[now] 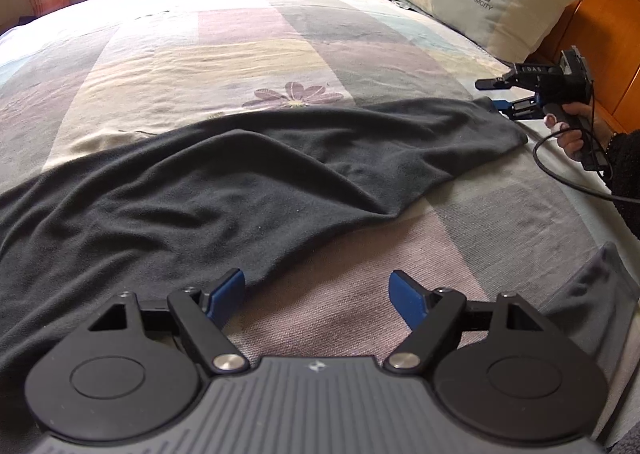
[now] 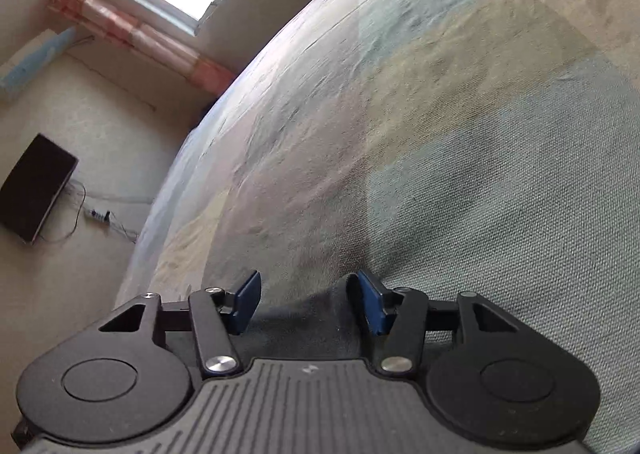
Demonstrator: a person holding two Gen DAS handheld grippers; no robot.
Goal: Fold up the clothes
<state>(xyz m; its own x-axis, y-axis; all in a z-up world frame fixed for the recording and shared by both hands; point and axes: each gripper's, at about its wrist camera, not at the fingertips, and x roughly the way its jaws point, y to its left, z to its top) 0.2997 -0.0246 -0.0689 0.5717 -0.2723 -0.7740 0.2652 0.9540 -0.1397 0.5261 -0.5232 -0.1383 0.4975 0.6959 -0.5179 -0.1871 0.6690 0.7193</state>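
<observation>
Dark grey fleece garment (image 1: pixel 224 190) sprawls across the patchwork bedspread (image 1: pixel 248 54); left gripper (image 1: pixel 318 290) gapes empty at its near edge, right gripper (image 2: pixel 306 300) straddles its far corner, pads not yet pressing.

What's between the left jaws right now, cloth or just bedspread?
Just bedspread: the left wrist view shows it bare in the gap of the open left gripper. The dark garment edge runs past the left-hand finger, outside that gap.
</observation>
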